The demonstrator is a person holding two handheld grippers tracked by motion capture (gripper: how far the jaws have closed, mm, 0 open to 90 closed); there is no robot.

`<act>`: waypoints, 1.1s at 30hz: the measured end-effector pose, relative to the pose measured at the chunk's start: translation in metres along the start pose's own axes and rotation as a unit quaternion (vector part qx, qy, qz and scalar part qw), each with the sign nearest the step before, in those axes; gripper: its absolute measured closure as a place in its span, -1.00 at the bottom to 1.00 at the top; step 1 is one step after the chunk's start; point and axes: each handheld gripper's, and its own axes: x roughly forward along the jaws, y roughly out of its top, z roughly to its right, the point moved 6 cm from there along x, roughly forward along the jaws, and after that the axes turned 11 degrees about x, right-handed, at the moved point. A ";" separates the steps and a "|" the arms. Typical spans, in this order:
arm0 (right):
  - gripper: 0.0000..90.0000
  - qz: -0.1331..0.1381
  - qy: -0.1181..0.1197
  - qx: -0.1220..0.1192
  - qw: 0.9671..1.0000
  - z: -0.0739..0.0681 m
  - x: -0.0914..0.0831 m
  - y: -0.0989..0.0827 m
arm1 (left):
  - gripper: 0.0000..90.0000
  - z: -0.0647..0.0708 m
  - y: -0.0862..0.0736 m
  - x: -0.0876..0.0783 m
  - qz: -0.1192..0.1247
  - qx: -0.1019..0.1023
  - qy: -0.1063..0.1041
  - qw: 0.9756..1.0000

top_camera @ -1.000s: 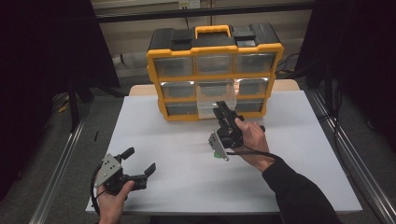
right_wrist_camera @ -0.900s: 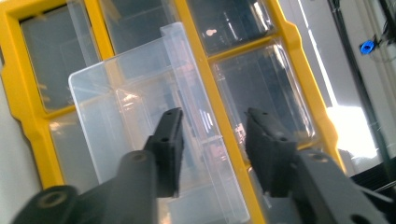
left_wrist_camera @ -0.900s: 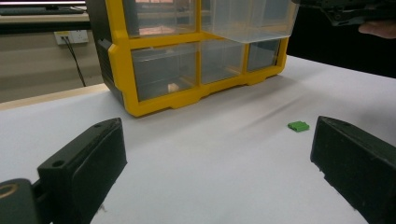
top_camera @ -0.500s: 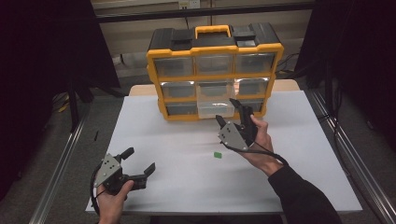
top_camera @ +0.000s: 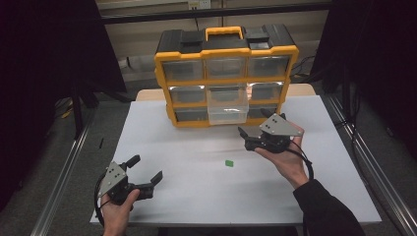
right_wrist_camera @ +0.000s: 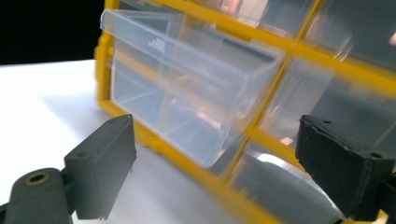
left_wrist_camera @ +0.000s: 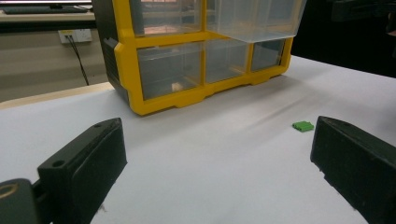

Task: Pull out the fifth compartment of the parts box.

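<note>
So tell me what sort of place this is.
Probably a lab or workshop recording bench. A plain white table carries a yellow parts organizer with clear drawers, metal rails run along the table's sides, and dark curtains screen off the area.

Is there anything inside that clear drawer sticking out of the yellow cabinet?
The pulled-out drawer in the yellow cabinet looks empty: through its clear walls only a divider shows. Its far end is still inside the cabinet, so that part cannot be checked.
</note>
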 end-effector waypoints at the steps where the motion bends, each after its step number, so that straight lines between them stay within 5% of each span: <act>1: -0.80 -0.004 0.008 0.016 1.000 0.002 -0.001 -0.002 | -0.93 0.000 0.000 0.000 -0.001 0.000 0.000 1.000; 10: -0.94 -0.033 0.033 0.100 0.994 0.017 -0.017 -0.021 | -0.92 0.001 -0.001 0.000 -0.004 -0.017 -0.018 1.000; 16: -0.99 -0.041 0.049 0.112 0.992 0.022 -0.031 -0.031 | -0.93 0.000 -0.002 0.000 -0.007 -0.016 -0.012 1.000; 24: -0.97 -0.043 0.037 0.106 0.993 0.035 -0.056 -0.042 | -0.93 -0.002 -0.003 0.001 -0.007 -0.019 -0.013 1.000; 33: -0.97 -0.045 0.023 0.132 0.990 0.044 -0.083 -0.060 | -0.93 -0.002 -0.003 -0.001 -0.008 -0.019 -0.011 1.000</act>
